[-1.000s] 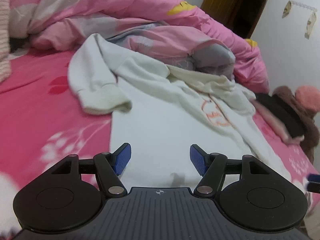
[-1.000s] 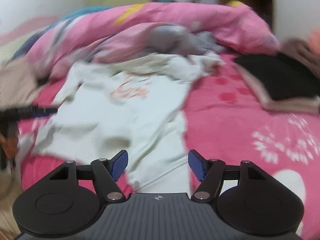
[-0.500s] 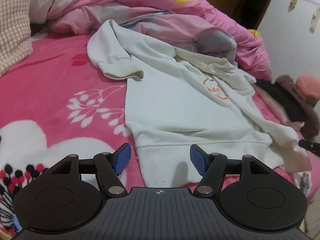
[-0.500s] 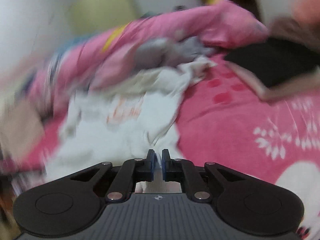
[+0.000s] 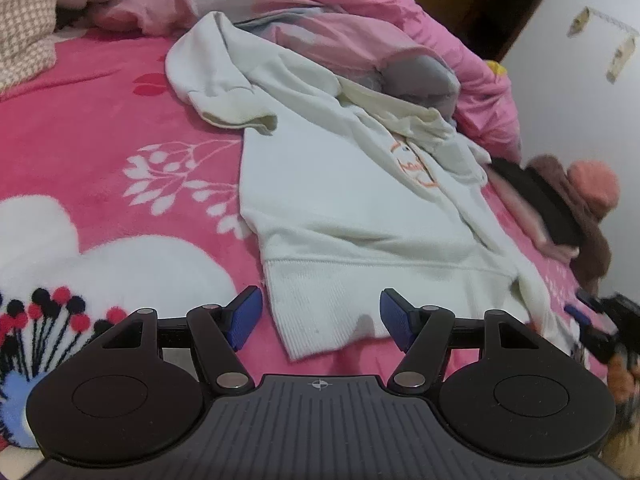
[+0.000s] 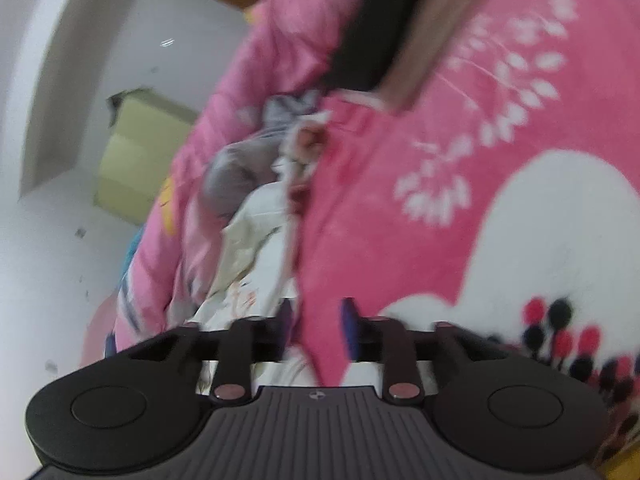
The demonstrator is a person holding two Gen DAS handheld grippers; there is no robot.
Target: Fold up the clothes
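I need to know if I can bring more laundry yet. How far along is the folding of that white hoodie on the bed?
Barely started. The white hoodie lies face up on the pink blanket, one sleeve bunched, no fold made. The left tongs hang open at its hem; the right tongs, just reopening, grip nothing visible. Sleeves and body remain. A dark folded garment lies beside it.

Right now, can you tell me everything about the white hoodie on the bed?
The white hoodie lies front up, mostly flat, on the pink flowered blanket. It looks like soft, thick sweatshirt cloth, with a ribbed waistband nearest the camera and a small orange round logo on the chest. One sleeve is bent back on itself at the far left, its cuff creamy. The other sleeve trails down the right side. Its hood end is bunched against the rumpled pink quilt. No gripper grips it.
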